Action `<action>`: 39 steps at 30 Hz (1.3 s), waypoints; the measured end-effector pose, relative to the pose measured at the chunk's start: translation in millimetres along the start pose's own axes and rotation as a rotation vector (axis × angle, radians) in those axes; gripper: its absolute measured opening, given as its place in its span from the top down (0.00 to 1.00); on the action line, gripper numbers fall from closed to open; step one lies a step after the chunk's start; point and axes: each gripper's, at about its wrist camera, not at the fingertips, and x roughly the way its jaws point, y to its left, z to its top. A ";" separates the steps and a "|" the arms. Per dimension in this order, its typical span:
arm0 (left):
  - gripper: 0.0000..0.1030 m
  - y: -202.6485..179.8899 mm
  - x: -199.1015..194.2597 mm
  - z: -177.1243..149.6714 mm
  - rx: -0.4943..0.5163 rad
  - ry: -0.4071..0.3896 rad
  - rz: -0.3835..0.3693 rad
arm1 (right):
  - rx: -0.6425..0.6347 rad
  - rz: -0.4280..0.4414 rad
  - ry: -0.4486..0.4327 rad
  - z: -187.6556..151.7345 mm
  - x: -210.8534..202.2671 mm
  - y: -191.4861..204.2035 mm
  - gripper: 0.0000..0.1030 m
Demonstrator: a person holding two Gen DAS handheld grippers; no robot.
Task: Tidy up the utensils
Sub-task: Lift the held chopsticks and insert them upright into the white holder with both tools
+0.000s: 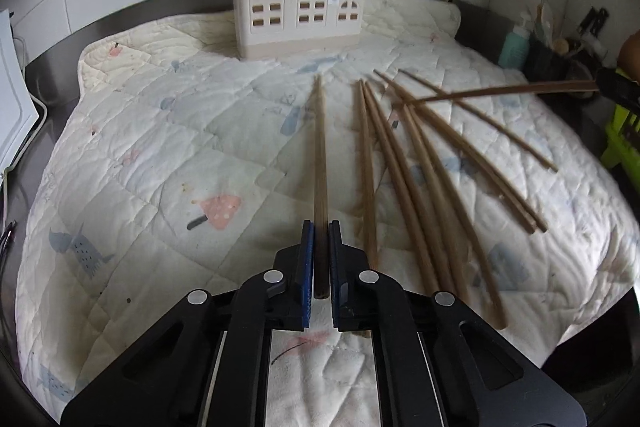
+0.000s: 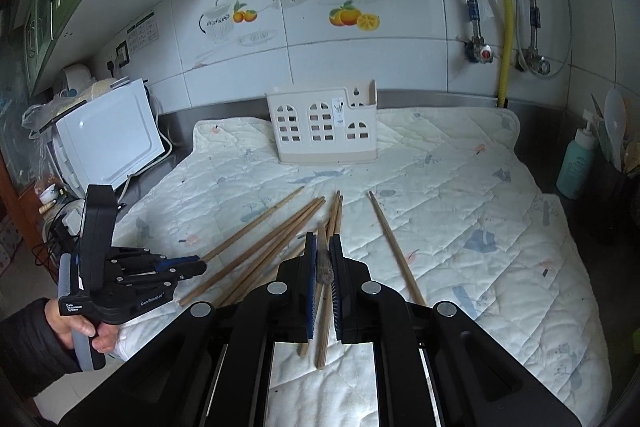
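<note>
Each gripper is clamped on one chopstick: left gripper (image 1: pixel 320 227) on a chopstick (image 1: pixel 319 147) whose long axis points straight ahead at the holder (image 1: pixel 298 9); right gripper (image 2: pixel 323 247) likewise. Loose chopsticks (image 1: pixel 408 187) fan across the quilted mat (image 1: pixel 160 147) on the bench, nearer the right gripper.

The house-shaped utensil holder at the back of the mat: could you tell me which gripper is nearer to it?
Hard to call; the right looks slightly nearer. The utensil holder stands beyond both. The right gripper and the left gripper each clamp a chopstick at the mat's near side.
</note>
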 end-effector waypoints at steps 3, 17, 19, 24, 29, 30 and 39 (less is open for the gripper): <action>0.95 -3.6 -16.9 8.0 0.015 -0.052 -0.014 | -0.011 0.006 -0.004 13.7 -4.9 -1.5 0.94; 0.95 2.8 -56.9 61.2 0.024 -0.183 -0.048 | -0.131 0.021 -0.038 88.9 -10.7 6.1 0.94; 0.95 3.4 -60.0 68.1 0.030 -0.196 -0.044 | -0.151 0.021 -0.046 99.3 -9.2 8.5 0.94; 0.95 7.5 -67.5 92.3 0.028 -0.221 -0.047 | -0.184 0.020 -0.044 129.0 5.6 11.1 0.94; 0.95 9.9 -74.8 128.9 0.052 -0.252 -0.021 | -0.206 -0.007 -0.068 166.9 19.4 10.3 0.94; 0.95 10.1 -76.2 135.7 0.060 -0.258 -0.019 | -0.209 -0.014 -0.075 174.5 21.9 9.9 0.94; 0.95 10.9 -94.8 204.0 0.089 -0.349 -0.003 | -0.188 -0.084 -0.119 245.3 62.2 -6.8 0.94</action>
